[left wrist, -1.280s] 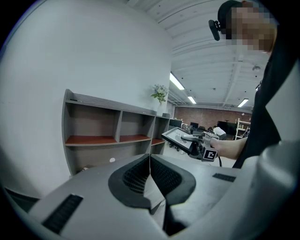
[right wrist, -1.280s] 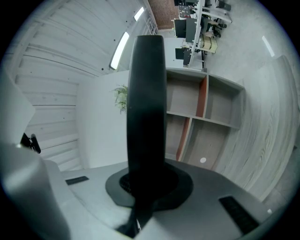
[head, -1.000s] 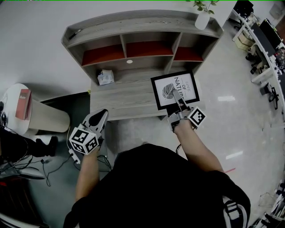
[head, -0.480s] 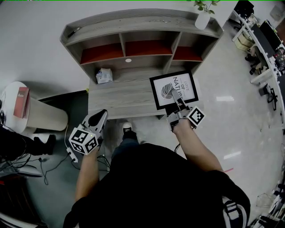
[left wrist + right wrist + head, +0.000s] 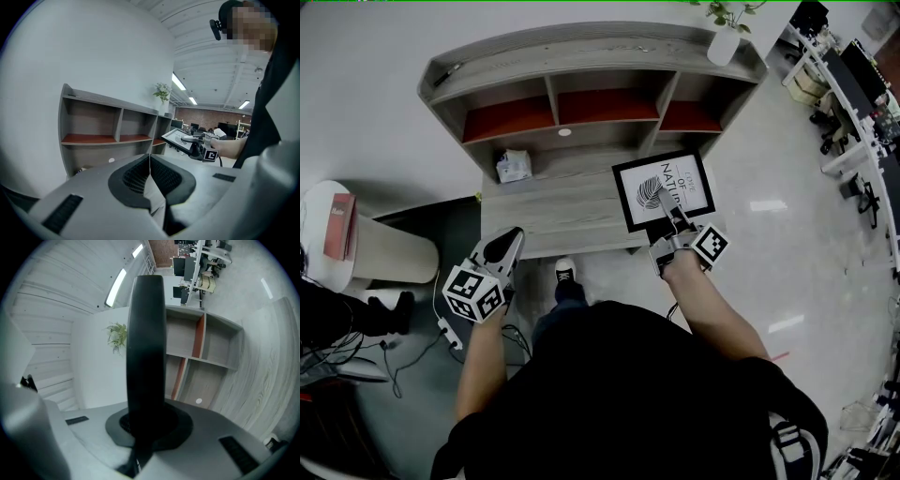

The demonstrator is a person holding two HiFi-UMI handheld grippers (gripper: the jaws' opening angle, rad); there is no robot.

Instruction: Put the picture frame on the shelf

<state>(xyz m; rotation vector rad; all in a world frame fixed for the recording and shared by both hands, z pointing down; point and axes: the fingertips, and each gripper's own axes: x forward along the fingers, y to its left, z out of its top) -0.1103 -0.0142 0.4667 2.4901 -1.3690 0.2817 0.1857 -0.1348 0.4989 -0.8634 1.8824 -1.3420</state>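
Observation:
The picture frame [image 5: 664,190], black-edged around a white print, hangs nearly flat over the right end of the grey desk top [image 5: 553,208]. My right gripper [image 5: 675,219] is shut on its near edge. In the right gripper view that edge is a black bar [image 5: 146,333] rising between the jaws [image 5: 145,425]. Behind stands the grey shelf [image 5: 581,89] with three open compartments and red-brown boards. My left gripper [image 5: 506,247] is held off the desk's front left corner. Its pads [image 5: 150,161] meet with nothing between them. The left gripper view also catches the frame [image 5: 180,138] and the right gripper [image 5: 202,141].
A white vase with a plant [image 5: 727,39] stands on the shelf's top right corner. A small tissue pack [image 5: 513,166] lies at the desk's back left. A round white side table [image 5: 366,246] with a red book is at left. Office desks [image 5: 853,84] line the right; cables lie on the floor.
The person has stepped towards the desk, and a shoe now shows below its front edge. The frame and both grippers have kept nearly the same places.

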